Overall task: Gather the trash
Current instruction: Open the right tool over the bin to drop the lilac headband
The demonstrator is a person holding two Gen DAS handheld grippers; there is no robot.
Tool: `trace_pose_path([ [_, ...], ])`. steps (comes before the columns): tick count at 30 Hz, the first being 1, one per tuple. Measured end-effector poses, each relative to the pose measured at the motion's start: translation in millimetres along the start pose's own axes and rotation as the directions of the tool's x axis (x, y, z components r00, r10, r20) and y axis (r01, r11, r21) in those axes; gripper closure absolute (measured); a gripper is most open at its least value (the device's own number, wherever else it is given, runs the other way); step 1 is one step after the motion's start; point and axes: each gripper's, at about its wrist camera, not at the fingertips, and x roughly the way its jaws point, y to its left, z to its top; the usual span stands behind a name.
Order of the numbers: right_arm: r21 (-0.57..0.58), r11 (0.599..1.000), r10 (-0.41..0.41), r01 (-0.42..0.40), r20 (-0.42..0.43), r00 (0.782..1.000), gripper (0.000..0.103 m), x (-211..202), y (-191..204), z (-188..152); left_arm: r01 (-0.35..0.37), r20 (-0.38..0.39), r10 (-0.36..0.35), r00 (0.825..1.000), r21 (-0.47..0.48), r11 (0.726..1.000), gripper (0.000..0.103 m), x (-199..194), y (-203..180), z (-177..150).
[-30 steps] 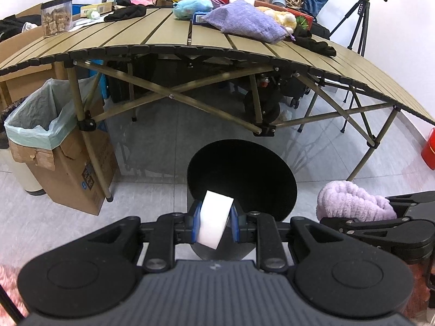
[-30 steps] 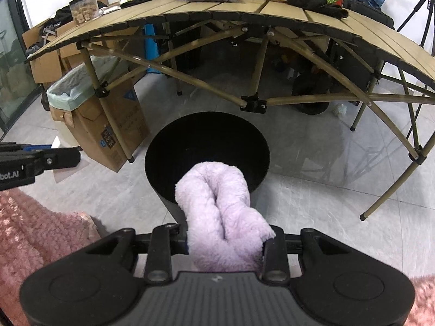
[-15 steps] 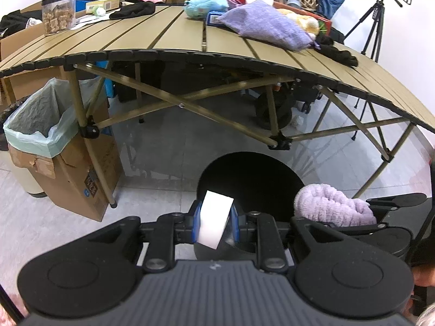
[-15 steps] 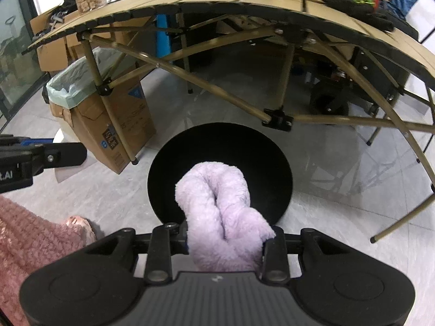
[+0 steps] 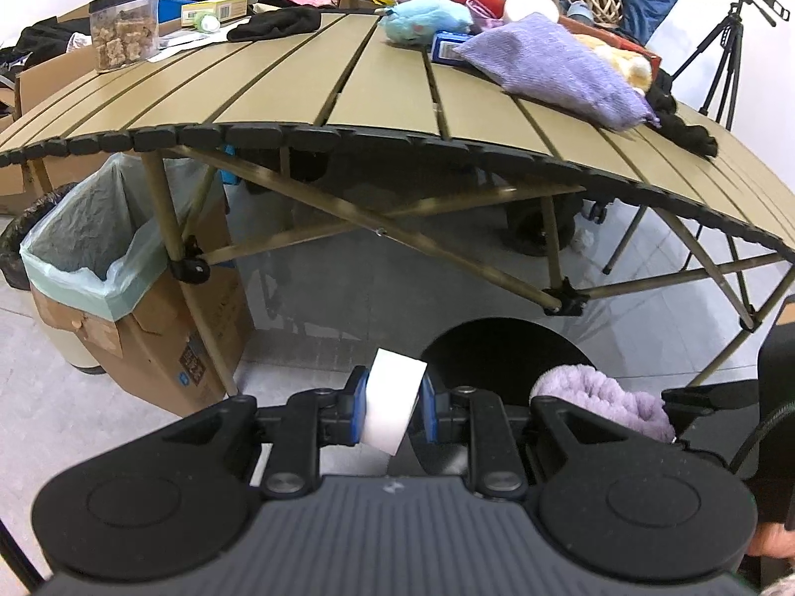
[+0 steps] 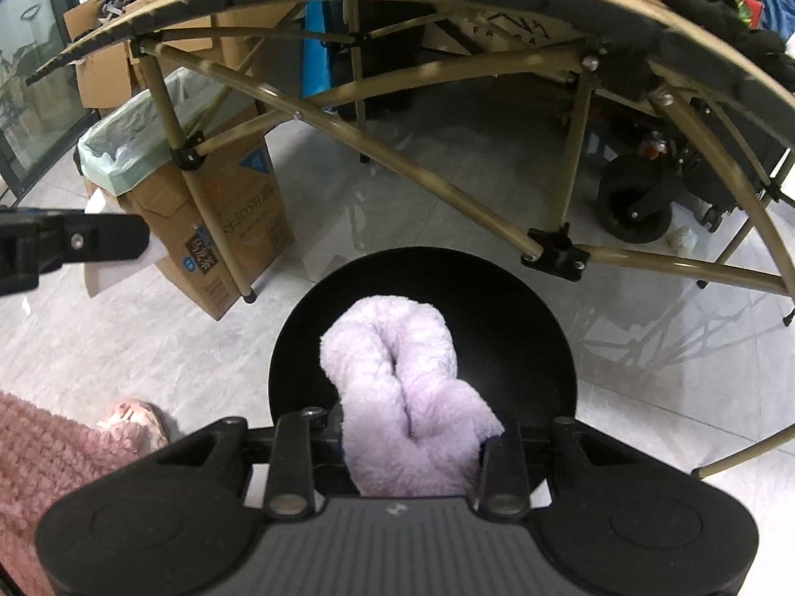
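My left gripper [image 5: 392, 409] is shut on a white foam block [image 5: 392, 405] and holds it left of a round black bin [image 5: 502, 352] on the floor. My right gripper [image 6: 412, 442] is shut on a fluffy lilac cloth [image 6: 397, 372] and holds it right over the black bin's mouth [image 6: 497, 308]. The lilac cloth also shows in the left wrist view [image 5: 601, 397], above the bin's right side. The left gripper shows at the left edge of the right wrist view [image 6: 74, 243].
A tan slatted folding table [image 5: 387, 94] with cloths, plush toys and boxes stands behind the bin, its crossed legs [image 6: 551, 253] close to the rim. A cardboard box with a green liner [image 5: 99, 268] stands at the left. A tripod [image 5: 720, 44] is at the right.
Both grippers have risen and tilted up. The left one has drifted left, so the bin now sits to its right. The right one has moved forward over the bin. Both grips unchanged.
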Motion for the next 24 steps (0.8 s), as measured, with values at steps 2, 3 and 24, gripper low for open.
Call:
trace_pose_path([
  [2, 0.000, 1.000, -0.002, 0.002, -0.004, 1.000, 0.072, 4.2, -1.3, 1.1, -0.005, -0.007, 0.005, 1.000, 0.001, 1.000, 0.081, 4.9, 0.1, 0.9],
  [3, -0.002, 1.000, -0.003, 0.003, -0.006, 1.000, 0.072, 6.7, -1.1, 1.6, -0.005, -0.012, 0.006, 1.000, 0.003, 1.000, 0.081, 6.8, 0.2, 0.0],
  [24, 0.040, 0.997, -0.058, 0.059, -0.020, 0.998, 0.000, 14.5, -15.7, -0.6, -0.027, -0.047, 0.028, 0.998, 0.027, 0.999, 0.081, 14.3, -0.1, -14.4],
])
